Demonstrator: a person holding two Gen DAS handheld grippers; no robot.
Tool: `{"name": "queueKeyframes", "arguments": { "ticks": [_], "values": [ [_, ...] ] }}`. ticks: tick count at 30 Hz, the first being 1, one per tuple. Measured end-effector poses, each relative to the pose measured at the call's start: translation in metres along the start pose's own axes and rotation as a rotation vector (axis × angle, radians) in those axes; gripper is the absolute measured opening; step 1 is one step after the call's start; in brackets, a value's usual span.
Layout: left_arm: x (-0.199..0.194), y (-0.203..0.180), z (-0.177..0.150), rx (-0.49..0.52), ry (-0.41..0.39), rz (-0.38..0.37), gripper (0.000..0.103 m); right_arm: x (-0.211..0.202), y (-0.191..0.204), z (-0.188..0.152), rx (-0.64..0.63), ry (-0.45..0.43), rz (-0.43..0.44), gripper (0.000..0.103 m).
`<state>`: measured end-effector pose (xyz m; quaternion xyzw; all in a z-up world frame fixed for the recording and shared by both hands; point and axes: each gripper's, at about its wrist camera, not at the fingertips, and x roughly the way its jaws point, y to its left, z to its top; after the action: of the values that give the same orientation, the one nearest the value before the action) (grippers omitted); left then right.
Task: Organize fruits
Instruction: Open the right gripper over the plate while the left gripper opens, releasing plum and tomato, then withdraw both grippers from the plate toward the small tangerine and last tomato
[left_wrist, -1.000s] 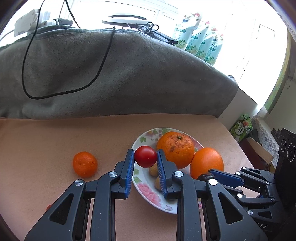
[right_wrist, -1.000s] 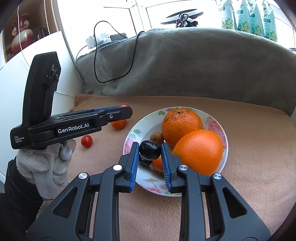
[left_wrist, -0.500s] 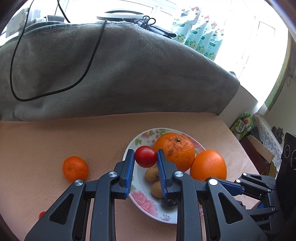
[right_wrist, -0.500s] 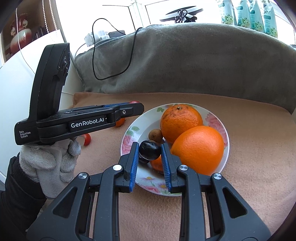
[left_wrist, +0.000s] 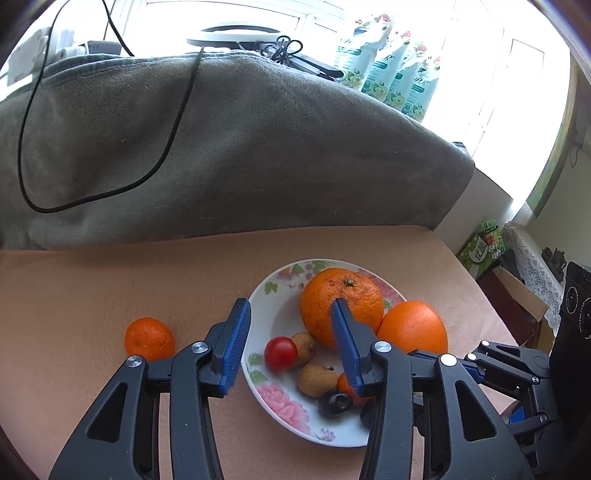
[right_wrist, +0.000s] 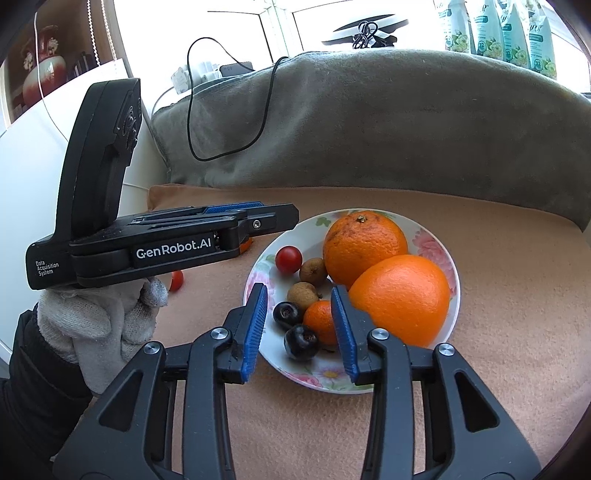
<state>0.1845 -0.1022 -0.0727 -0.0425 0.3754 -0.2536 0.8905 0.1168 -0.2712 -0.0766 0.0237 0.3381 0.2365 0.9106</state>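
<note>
**Fruit plate, both grippers spread and empty**

Tan cloth (left_wrist: 110, 280) covers the work surface, backed by a grey cushion (left_wrist: 258, 147) with a black cable (left_wrist: 173, 122) draped over it; bottles (left_wrist: 391, 74) stand on the sill behind.

Floral plate (right_wrist: 439, 247) sits on the cloth. On it: two large oranges (right_wrist: 364, 243) touching each other, a cherry tomato (right_wrist: 288, 259) near the left rim, two small brown fruits (right_wrist: 303, 294), a small mandarin (right_wrist: 320, 320) and two dark plums (right_wrist: 301, 341) at the near edge.

Left gripper (left_wrist: 290, 345): jaws wide apart, holding nothing, hovering over the plate's left part; the tomato lies on the plate between the fingers, touching neither. A gloved hand (right_wrist: 99, 321) carries it.

Right gripper (right_wrist: 300, 332): jaws likewise apart and empty, framing the plums and mandarin at the near rim.

Off the plate: one mandarin on the cloth (left_wrist: 149, 339) just left of the left gripper's finger, and a second small tomato (right_wrist: 177, 280) on the cloth beside the glove.
</note>
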Motion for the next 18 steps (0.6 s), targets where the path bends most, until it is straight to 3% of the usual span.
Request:
{"name": "queueKeyframes", "arguments": {
  "ticks": [8, 12, 18],
  "values": [
    [-0.003, -0.001, 0.000, -0.004, -0.006, 0.008, 0.071, -0.002, 0.006, -0.001, -0.023, -0.009, 0.014, 0.063],
    [-0.006, -0.001, 0.000, -0.004, -0.007, 0.019, 0.072, -0.004, 0.010, -0.003, -0.035, -0.015, 0.022, 0.076],
    [-0.010, -0.001, -0.001, -0.007, -0.013, 0.037, 0.077, -0.007, 0.014, -0.003, -0.050, -0.024, 0.007, 0.087]
  ]
}}
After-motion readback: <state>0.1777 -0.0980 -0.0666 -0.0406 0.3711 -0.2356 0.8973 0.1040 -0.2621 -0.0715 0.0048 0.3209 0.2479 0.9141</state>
